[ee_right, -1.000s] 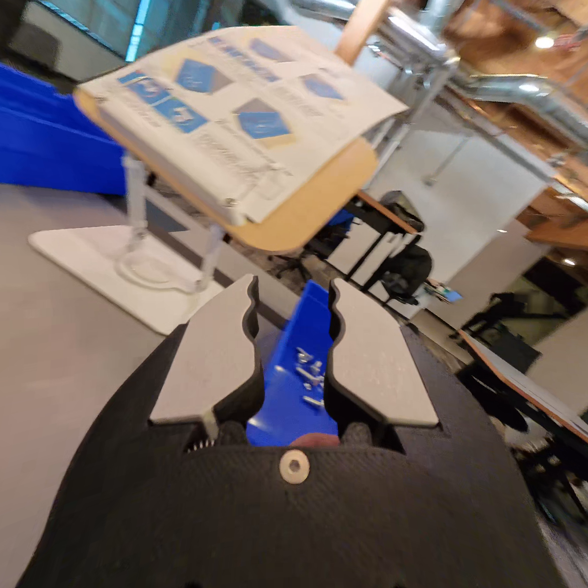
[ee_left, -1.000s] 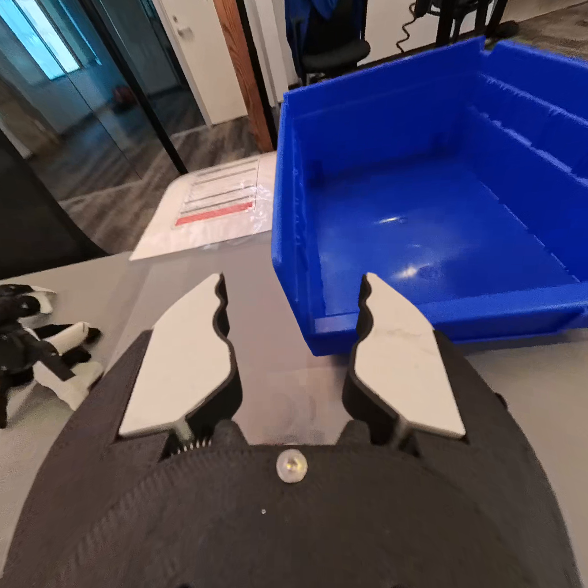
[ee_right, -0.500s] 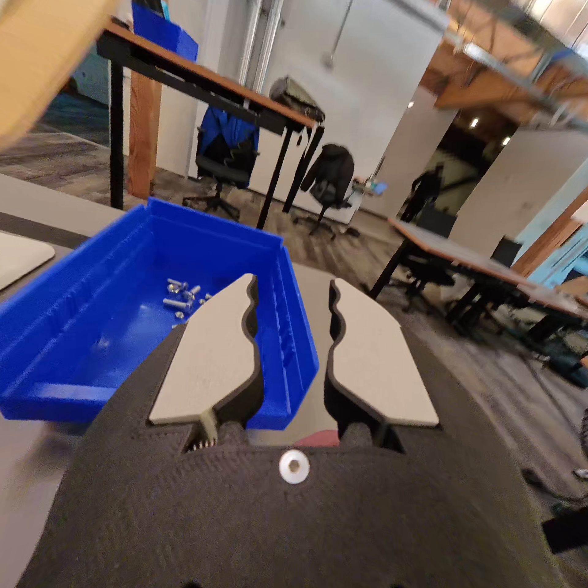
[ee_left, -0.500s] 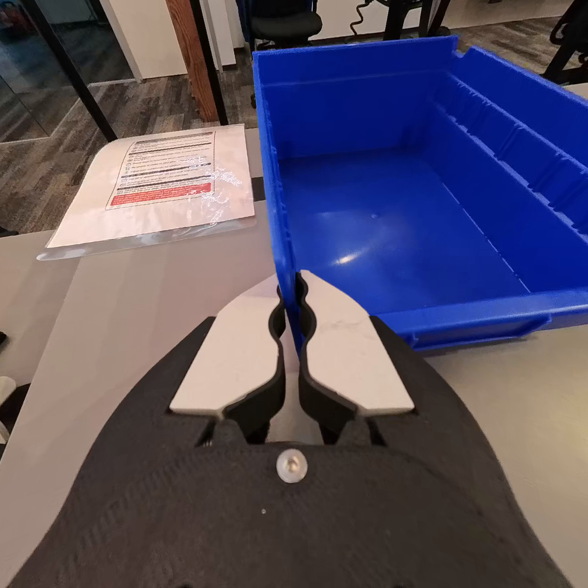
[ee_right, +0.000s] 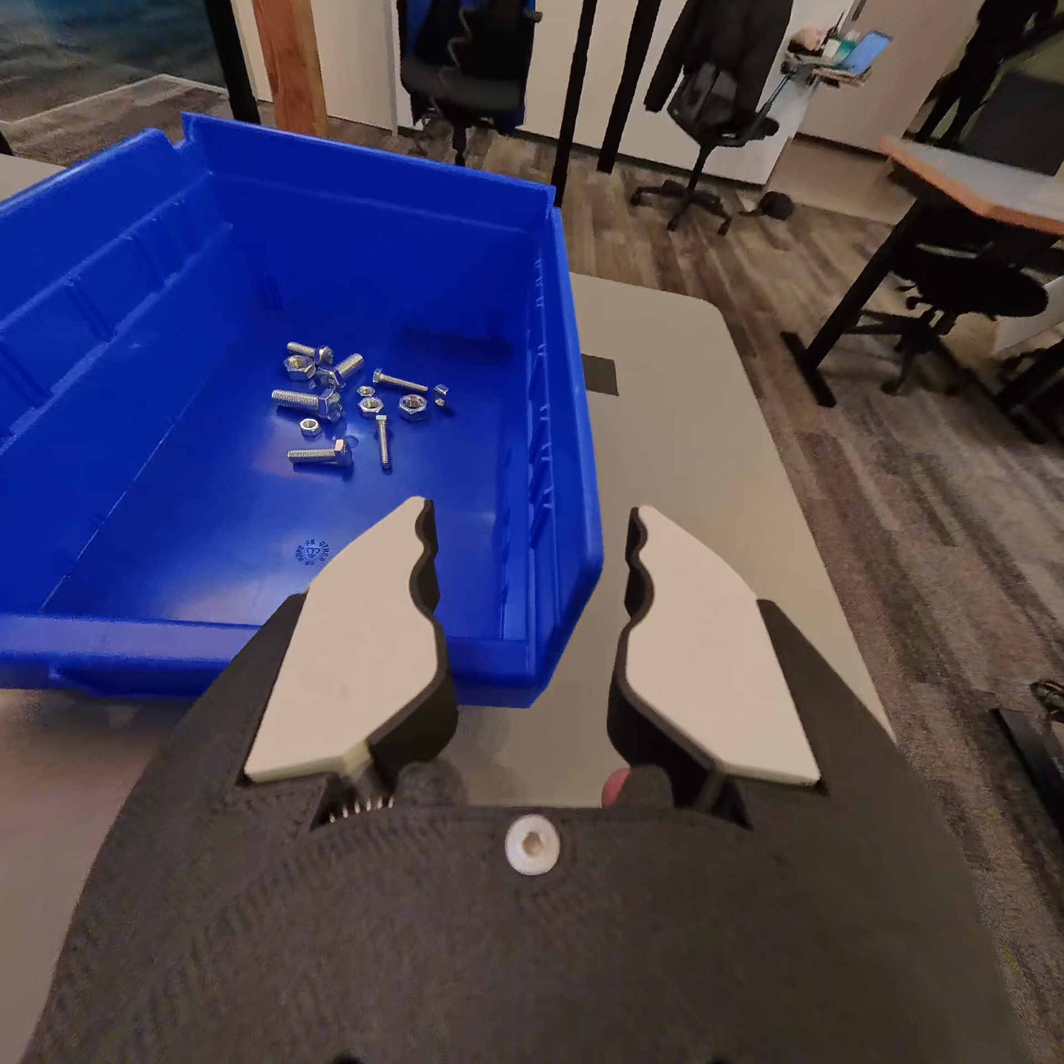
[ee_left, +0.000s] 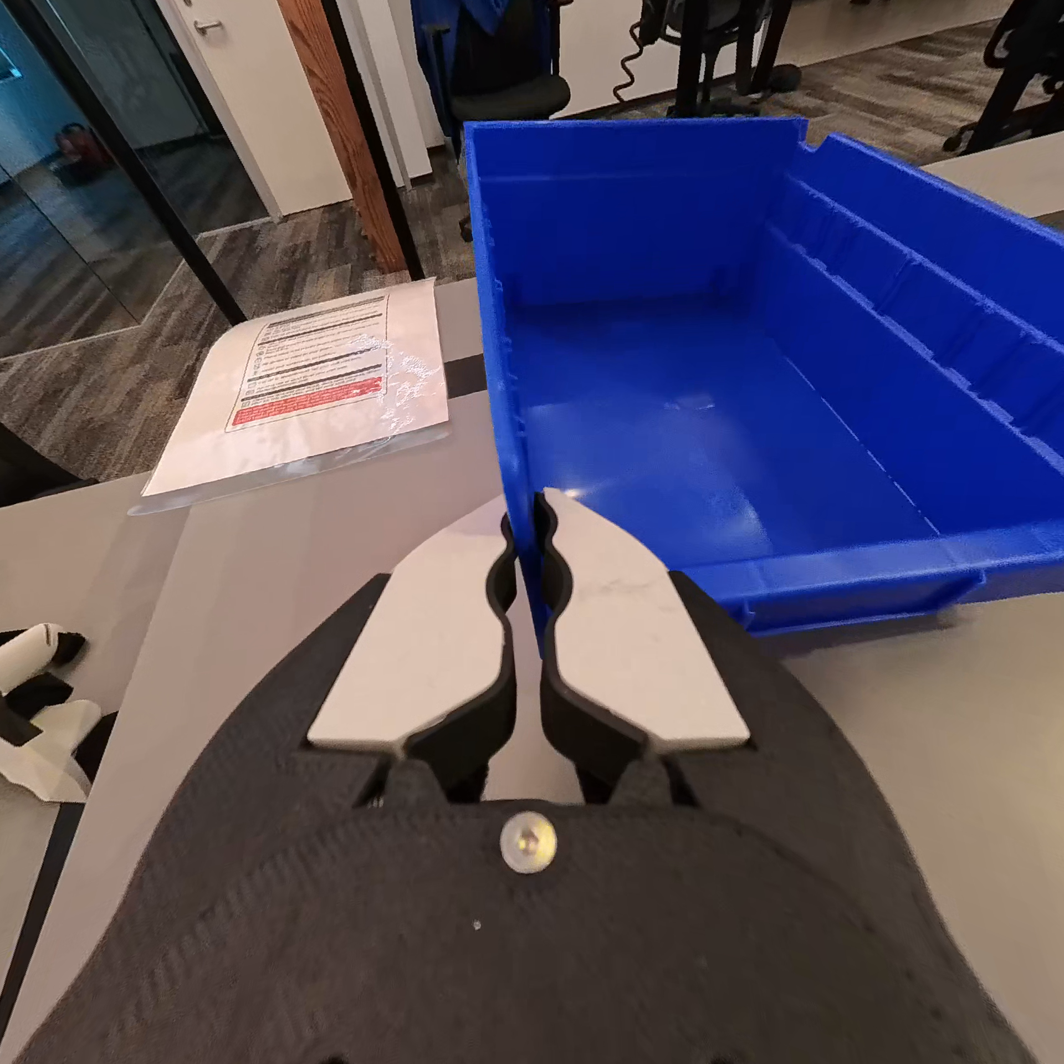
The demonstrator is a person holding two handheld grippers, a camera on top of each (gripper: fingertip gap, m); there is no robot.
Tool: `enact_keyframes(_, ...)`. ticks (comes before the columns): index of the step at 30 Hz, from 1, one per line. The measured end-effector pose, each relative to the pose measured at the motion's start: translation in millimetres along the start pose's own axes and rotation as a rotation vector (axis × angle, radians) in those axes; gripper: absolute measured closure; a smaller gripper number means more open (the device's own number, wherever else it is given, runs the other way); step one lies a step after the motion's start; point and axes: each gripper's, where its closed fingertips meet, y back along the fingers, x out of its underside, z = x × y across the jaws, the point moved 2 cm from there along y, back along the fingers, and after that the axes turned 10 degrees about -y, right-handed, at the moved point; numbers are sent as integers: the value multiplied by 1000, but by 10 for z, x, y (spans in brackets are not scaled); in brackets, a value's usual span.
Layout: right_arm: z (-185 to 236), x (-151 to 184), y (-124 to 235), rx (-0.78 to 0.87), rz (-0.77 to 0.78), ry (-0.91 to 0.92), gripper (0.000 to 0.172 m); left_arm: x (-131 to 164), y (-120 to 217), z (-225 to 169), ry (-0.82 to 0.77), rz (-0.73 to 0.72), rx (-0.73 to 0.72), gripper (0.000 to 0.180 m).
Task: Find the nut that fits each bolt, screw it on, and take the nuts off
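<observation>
In the left wrist view an empty blue bin (ee_left: 691, 437) stands on the grey table (ee_left: 276, 576). My left gripper (ee_left: 527, 509) is shut on the bin's left wall (ee_left: 500, 345) near its front corner, one finger outside and one inside. In the right wrist view another blue bin (ee_right: 173, 547) holds several loose silver bolts and nuts (ee_right: 357, 397) near its far middle. My right gripper (ee_right: 529, 509) is open. Its fingers straddle that bin's right wall (ee_right: 578, 460) without touching it, the left finger (ee_right: 368, 622) over the bin's floor.
A laminated sheet (ee_left: 322, 391) lies left of the empty bin. A black-and-white object (ee_left: 40, 708) lies at the table's left edge. A black tape patch (ee_right: 599, 374) marks the table right of the bolt bin. The table's right edge (ee_right: 806, 518) drops to the floor, with chairs and desks beyond. My hands' fingertips stand some 80 cm from each other.
My left gripper went from wide open to shut on the empty bin's left wall and stays there. My right gripper swung round to the bolt bin and opened wider over its right wall.
</observation>
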Motion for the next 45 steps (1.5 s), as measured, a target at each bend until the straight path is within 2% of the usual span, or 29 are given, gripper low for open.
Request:
enact_keyframes(2, 8, 18, -42, -18, 3, 3, 120, 2, 0, -7, -8, 6, -1, 178)
enact_keyframes(7, -62, 5, -103, -40, -8, -27, 133, 16, 3, -9, -5, 11, -3, 178)
enact_keyframes(11, -132, 1, -110, -50, -16, -53, 162, 13, 9, -14, -11, 13, -3, 178)
enact_keyframes(12, -142, 4, -109, -58, -12, -52, 165, 6, 15, -17, -14, 12, -3, 177)
enact_keyframes(20, -120, 14, -90, -139, 11, -76, 169, 7, 82, -43, -13, 7, -1, 177)
enact_keyframes(28, -101, 77, 85, -180, 65, -51, 168, 52, 367, -92, 2, -5, 0, 178)
enact_keyframes(36, -212, 230, 528, -263, 119, -27, 168, 185, 869, -160, -37, 16, 41, 178)
enact_keyframes(45, -235, 448, 1164, -420, 171, 53, 168, 569, 1604, -233, 61, 15, 74, 179)
